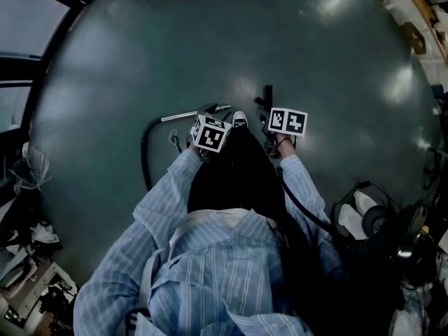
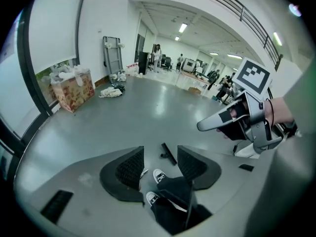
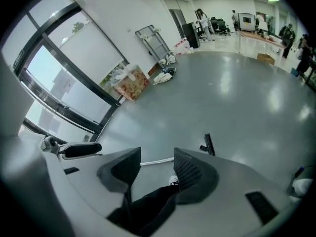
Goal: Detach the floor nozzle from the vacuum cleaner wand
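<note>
The floor nozzle (image 1: 267,95) was in neither claw: the left claw (image 2: 160,155) and right claw (image 3: 157,156) gaped wide, both empty. It lay on the floor (image 1: 210,40) beyond the person's shoes (image 2: 159,176), apart from the wand (image 1: 179,116), so detachment looked complete.

no words, numbers or brand names can be read in any view. the two marker cubes (image 1: 211,133) (image 1: 288,121) bear only black-and-white square patterns, no letters. the patterned box (image 2: 73,89) by the window (image 2: 49,33) carries print too small and blurred to make out.
</note>
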The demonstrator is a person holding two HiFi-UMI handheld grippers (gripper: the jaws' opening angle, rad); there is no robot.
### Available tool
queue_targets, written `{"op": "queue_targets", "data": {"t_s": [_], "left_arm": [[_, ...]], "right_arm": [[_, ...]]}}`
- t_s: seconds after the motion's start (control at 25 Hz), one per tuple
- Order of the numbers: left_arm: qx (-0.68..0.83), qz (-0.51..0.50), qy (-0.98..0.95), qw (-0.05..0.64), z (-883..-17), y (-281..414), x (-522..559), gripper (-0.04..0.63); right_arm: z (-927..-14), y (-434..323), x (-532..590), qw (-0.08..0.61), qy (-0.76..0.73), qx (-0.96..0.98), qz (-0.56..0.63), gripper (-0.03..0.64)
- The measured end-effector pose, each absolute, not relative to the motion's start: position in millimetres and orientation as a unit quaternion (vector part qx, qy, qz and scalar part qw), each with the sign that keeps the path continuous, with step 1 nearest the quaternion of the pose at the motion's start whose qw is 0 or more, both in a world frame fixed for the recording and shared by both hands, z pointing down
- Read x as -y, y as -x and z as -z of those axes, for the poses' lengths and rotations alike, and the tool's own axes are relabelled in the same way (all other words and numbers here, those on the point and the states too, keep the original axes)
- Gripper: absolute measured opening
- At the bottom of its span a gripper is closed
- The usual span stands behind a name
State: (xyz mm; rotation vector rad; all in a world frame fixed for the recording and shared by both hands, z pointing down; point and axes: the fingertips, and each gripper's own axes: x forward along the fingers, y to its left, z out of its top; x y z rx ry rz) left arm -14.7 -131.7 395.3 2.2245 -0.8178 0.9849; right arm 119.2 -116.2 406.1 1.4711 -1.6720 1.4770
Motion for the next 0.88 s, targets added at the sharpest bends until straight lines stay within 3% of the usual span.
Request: {"op": "queue_targets", "data": {"t_s": [0.48, 0.68, 0.88], "left_arm": [[0.334, -0.304, -0.840, 0.302, -350.8, 26.6, 87.5, 0.204], [0.373, -0.281, -0.826, 0.314, -343.2, 41.6, 74.6, 0.084], [0.407, -0.268, -0.812, 0.320, -333.3, 37.5, 47.5, 0.035]], "right_arm": [[-368.7, -94.9, 59.9, 0.198, -0.547, 0.616, -0.531, 0.213], [-364.6, -95.4, 37.6, 0.200, -0.544, 0.618, -0.532, 0.213], [-358.1, -116.2, 4.6, 0.201, -0.534, 0.628, -0.529, 0.213]]}}
